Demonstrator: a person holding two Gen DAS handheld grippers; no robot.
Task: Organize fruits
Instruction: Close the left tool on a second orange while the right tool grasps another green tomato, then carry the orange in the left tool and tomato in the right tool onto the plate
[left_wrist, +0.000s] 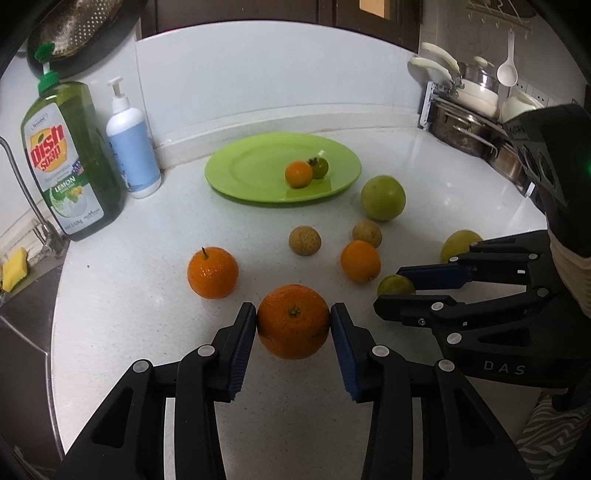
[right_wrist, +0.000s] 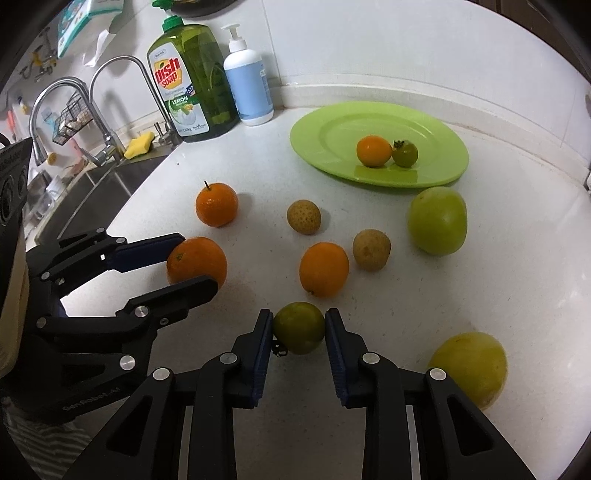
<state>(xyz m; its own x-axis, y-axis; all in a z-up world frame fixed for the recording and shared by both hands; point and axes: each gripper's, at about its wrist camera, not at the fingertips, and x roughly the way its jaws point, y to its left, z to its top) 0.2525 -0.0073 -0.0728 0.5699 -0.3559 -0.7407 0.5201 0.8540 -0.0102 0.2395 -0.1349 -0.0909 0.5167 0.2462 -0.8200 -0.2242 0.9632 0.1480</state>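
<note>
My left gripper is shut on a large orange, seen from the side in the right wrist view. My right gripper is shut on a small green fruit, also visible in the left wrist view. A green plate at the back holds a small orange fruit and a small green tomato-like fruit. Loose on the white counter lie an orange with a stem, a smaller orange, two brown round fruits, a big green fruit and a yellow-green fruit.
A dish soap bottle and a white pump bottle stand at the back left. The sink with taps and a yellow sponge lies left of the counter. Pots and pans are stacked at the back right.
</note>
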